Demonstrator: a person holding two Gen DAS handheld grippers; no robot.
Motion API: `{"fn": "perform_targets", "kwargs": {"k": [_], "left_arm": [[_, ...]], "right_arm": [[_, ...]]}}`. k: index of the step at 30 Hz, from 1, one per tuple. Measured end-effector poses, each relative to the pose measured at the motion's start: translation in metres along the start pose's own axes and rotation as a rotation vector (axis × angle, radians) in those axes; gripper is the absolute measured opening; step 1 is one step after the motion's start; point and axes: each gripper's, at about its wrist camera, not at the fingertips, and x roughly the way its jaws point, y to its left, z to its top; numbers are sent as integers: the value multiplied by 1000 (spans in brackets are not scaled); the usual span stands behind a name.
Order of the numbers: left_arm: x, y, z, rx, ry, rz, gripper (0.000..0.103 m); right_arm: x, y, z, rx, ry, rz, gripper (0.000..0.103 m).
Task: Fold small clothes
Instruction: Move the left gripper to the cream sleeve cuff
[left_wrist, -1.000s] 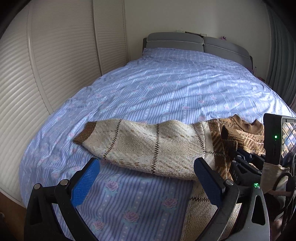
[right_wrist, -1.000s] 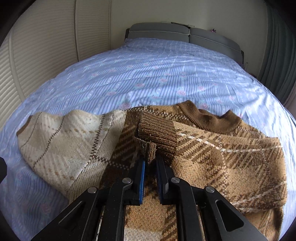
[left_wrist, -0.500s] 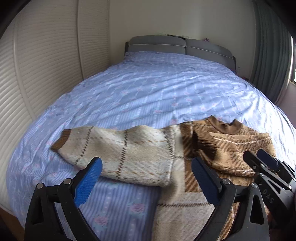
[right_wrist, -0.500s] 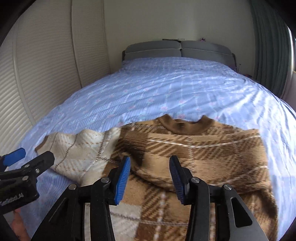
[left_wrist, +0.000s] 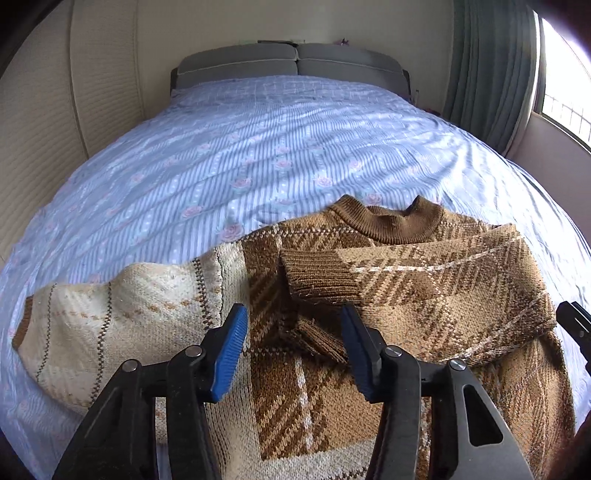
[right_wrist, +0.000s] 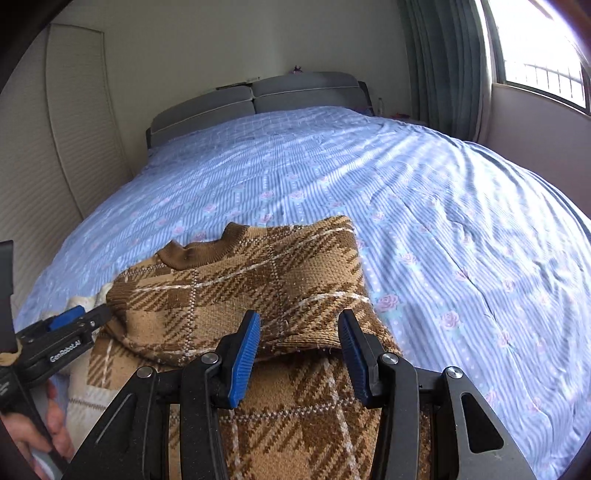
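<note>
1. My right gripper (right_wrist: 298, 353), clamped on the brown cuff (left_wrist: 319, 275) a second ago, now hovers with fingers apart and empty over the sweater (right_wrist: 258, 288); that sleeve lies folded across the chest.
2. My left gripper (left_wrist: 293, 350), wide open before, is closing above the sweater's middle, gripping nothing.
3. I count one sweater on one blue floral bed (left_wrist: 258, 147), two grippers, and one cream sleeve (left_wrist: 110, 314) still outstretched.

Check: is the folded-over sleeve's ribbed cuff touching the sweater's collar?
Apart. In the left wrist view the ribbed cuff lies on the sweater's chest, with a strip of plaid knit showing between it and the collar.
</note>
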Motion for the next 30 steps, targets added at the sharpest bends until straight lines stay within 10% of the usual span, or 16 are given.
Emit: {"fn": "perform_targets", "kwargs": {"k": [5, 13, 30], "left_arm": [[13, 8, -7, -15, 52, -43, 44], [10, 9, -16, -21, 50, -76, 6], [3, 13, -36, -39, 61, -71, 4]], "right_arm": [[3, 3, -2, -1, -6, 16, 45], [7, -6, -9, 27, 20, 13, 45], [8, -25, -18, 6, 54, -27, 45]]}}
